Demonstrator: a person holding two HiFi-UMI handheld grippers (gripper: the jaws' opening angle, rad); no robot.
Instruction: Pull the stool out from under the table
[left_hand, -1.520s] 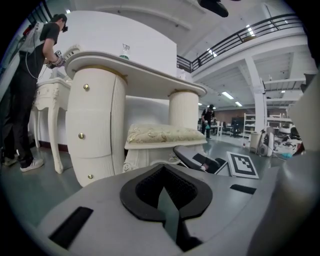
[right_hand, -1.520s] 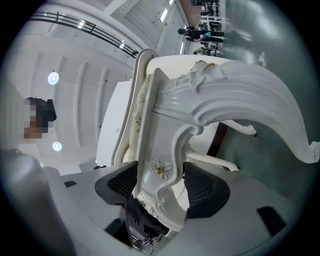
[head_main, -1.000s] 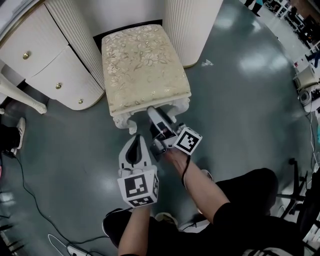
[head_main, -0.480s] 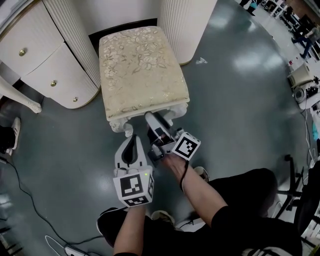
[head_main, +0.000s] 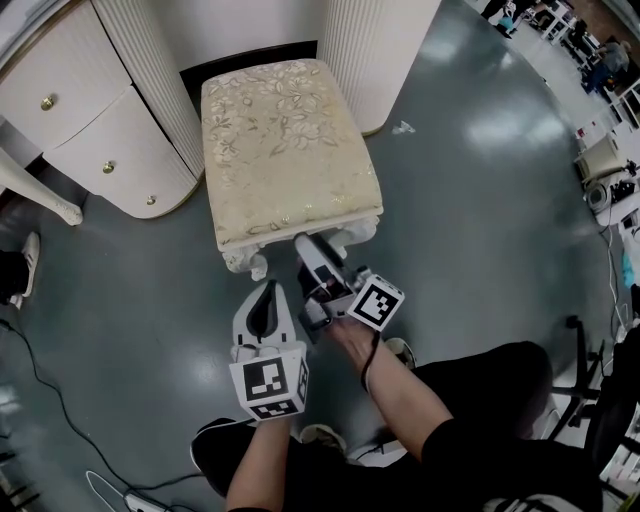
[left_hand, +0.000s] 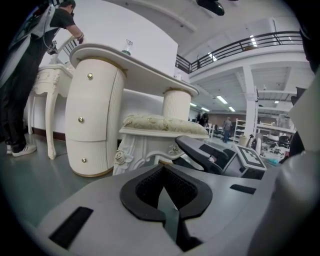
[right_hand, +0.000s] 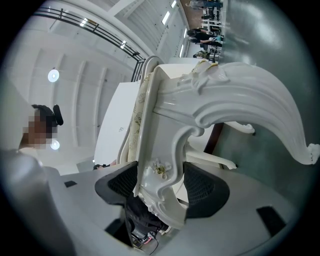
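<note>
Right claw: My right claw (head_main: 308, 248) is shut tight on the stool (head_main: 285, 140). It bites the carved white front rim, near the middle. In the right gripper view the stool's white rim (right_hand: 200, 110) sits right between my two black pads (right_hand: 207, 187).

Left claw: My left claw (head_main: 266, 298) has its jaws together and holds nothing. It hangs just beside my right claw, on its left. It is a bit short of the stool and does not touch it.

Where the stool is: It stands on the gray floor (head_main: 480, 200). Its back end is at the dark gap between the two ribbed legs of the table (head_main: 375, 50). Its flowery seat shows all the way. My claws are at its front end, the end closest to me.

What changed: Not much since half a second ago. The stool is in about the same spot. My right claw still bites the same rim, and my left claw still waits beside it.

Room to move: The ribbed table legs stand close on both sides of the stool's back end. The drawers (head_main: 80, 110) are off to its left. To the right of the stool the floor is open and shiny. Behind my claws are my own legs and a shoe (head_main: 405, 350). A black cable (head_main: 48, 388) lies on the floor near the lower left corner, well apart from the stool.
</note>
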